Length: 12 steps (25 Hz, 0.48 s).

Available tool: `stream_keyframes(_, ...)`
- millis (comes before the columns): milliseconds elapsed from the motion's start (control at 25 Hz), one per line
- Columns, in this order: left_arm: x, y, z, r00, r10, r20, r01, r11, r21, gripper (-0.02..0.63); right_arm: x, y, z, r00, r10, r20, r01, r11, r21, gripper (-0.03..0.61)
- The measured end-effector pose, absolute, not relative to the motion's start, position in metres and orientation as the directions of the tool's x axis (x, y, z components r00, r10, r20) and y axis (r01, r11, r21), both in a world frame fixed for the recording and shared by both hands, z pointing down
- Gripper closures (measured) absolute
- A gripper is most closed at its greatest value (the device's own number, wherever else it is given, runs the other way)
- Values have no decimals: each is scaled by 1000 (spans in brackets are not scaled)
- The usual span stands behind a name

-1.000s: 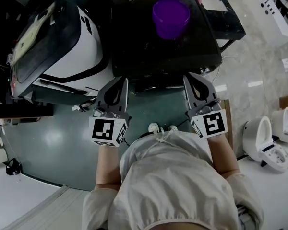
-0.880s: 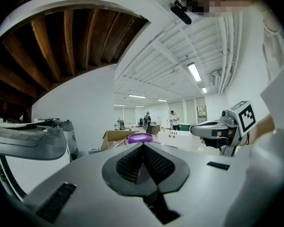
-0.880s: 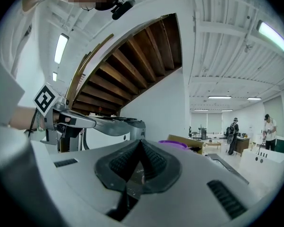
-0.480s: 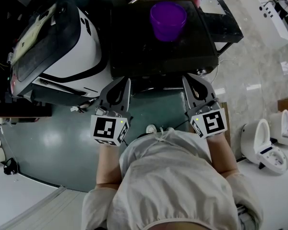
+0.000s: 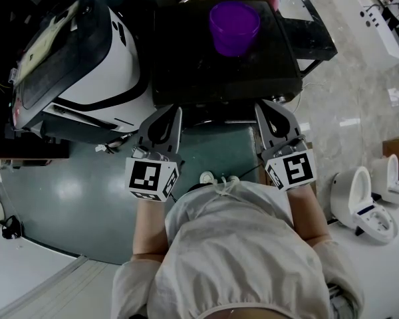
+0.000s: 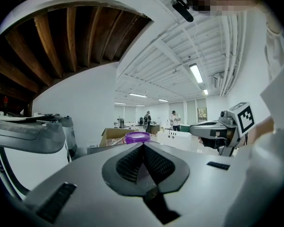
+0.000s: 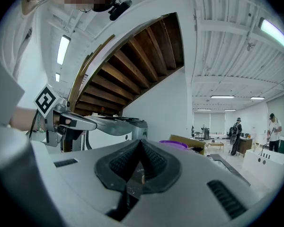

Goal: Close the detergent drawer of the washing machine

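Observation:
Both grippers are held side by side in front of a black machine (image 5: pixel 186 65) with a flat top. A purple tub (image 5: pixel 235 26) stands on that top. My left gripper (image 5: pixel 166 118) is shut, with nothing between its jaws. My right gripper (image 5: pixel 271 111) is shut and empty too. Neither touches the machine. In the left gripper view the shut jaws (image 6: pixel 143 146) point level toward the purple tub (image 6: pixel 137 136). The right gripper view shows its shut jaws (image 7: pixel 140 143) the same way. No detergent drawer can be made out on the dark front below the top edge.
A white machine with a dark lid (image 5: pixel 80 58) stands tilted at the left, close beside the left gripper. Green floor (image 5: pixel 73 191) lies under me. A white toilet-shaped fixture (image 5: pixel 366 205) sits at the right. Two people (image 7: pixel 274 131) stand far off in the hall.
Both grippers stay shut and hold almost the same place; the head view has shifted slightly.

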<state>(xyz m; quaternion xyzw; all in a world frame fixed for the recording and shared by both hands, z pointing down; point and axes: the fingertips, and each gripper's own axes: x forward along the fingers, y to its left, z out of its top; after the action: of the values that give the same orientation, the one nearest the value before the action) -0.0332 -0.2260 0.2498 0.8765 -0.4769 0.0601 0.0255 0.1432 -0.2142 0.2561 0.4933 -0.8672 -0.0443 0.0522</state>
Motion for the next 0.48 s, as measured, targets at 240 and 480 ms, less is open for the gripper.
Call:
stream_keyframes(240, -34, -225, 252, 526, -840, 134, -847, -531, 0, 595, 145, -213, 258, -508, -860, 44, -852, 509, 123, 578)
stream_keyframes(480, -36, -224, 255, 519, -843, 140, -853, -522, 13, 595, 147, -215, 259, -503, -863, 42, -854, 504, 129, 578)
